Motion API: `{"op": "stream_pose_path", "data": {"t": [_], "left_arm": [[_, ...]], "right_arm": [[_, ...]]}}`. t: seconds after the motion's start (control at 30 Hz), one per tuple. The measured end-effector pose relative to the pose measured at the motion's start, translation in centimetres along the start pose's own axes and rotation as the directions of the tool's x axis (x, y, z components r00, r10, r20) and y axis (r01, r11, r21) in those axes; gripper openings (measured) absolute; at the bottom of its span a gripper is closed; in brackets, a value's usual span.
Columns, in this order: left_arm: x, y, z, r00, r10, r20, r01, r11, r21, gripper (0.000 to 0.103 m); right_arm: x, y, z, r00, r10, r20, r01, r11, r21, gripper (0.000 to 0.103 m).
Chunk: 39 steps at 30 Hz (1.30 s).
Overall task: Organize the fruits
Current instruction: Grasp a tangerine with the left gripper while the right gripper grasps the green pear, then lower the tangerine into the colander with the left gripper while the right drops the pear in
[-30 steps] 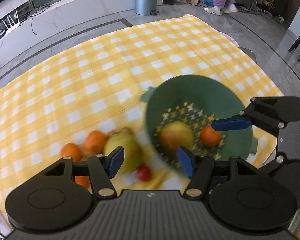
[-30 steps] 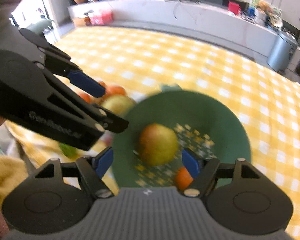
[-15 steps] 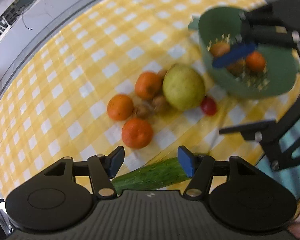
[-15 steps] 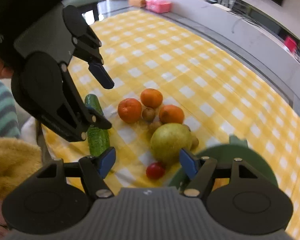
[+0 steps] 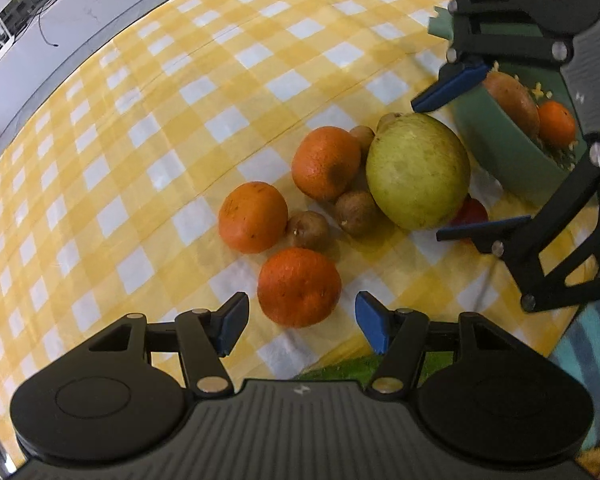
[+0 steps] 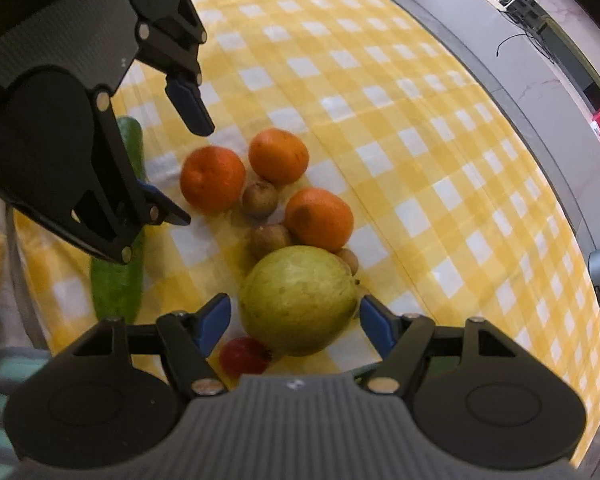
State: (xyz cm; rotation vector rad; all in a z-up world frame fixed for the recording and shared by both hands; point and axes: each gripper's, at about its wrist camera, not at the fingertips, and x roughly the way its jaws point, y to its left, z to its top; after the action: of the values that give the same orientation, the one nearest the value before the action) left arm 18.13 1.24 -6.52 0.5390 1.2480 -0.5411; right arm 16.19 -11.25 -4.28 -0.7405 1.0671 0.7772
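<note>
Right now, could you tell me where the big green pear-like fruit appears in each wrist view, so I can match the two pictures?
Left wrist view: the big green fruit sits right of centre, between the oranges and the green bowl.
Right wrist view: the same fruit lies low in the centre, between the right gripper fingers.
Shared landmark: the small red fruit touching it.

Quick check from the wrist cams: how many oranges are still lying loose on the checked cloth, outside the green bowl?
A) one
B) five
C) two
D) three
D: three oranges lie on the cloth, the nearest orange, the left orange and the far orange beside the big green fruit; another sits inside the green bowl.
</note>
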Motion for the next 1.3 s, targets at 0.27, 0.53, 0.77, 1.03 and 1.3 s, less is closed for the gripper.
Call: {"op": "stream_pose_path", "data": {"t": [0.27, 0.53, 0.77, 1.03, 1.3], "left_arm": [[1.0, 0.5, 0.2, 1.000, -0.020, 0.010, 0.020, 0.999, -0.037, 0.066], [0.7, 1.0, 0.1, 1.000, -0.023, 0.019, 0.025, 0.996, -0.087, 0.053], [0.6, -0.2, -0.1, 0.999, 0.031, 0.021, -0.028, 0.991, -0.131, 0.051], [-0.2, -1.1, -0.5, 0.997, 0.061, 0.040, -0.053, 0.981, -0.188, 0.051], [-2.5, -0.9, -1.1, 0.999, 0.018, 0.048, -0.006, 0.968, -0.252, 0.051]], "right_arm": [[1.6, -0.2, 0.0, 0.999, 0.003, -0.041, -0.004, 1.000, -0.017, 0.068], [1.7, -0.5, -0.1, 0.999, 0.010, -0.032, -0.010, 1.000, 0.004, 0.068], [1.7, 0.2, 0.0, 0.999, -0.030, -0.035, 0.029, 0.999, -0.015, 0.067], [0.9, 0.8, -0.2, 0.999, -0.042, -0.030, 0.041, 0.999, -0.029, 0.067], [-1.8, 1.2, -0.2, 1.000, -0.006, 0.012, 0.006, 1.000, -0.021, 0.067]]}}
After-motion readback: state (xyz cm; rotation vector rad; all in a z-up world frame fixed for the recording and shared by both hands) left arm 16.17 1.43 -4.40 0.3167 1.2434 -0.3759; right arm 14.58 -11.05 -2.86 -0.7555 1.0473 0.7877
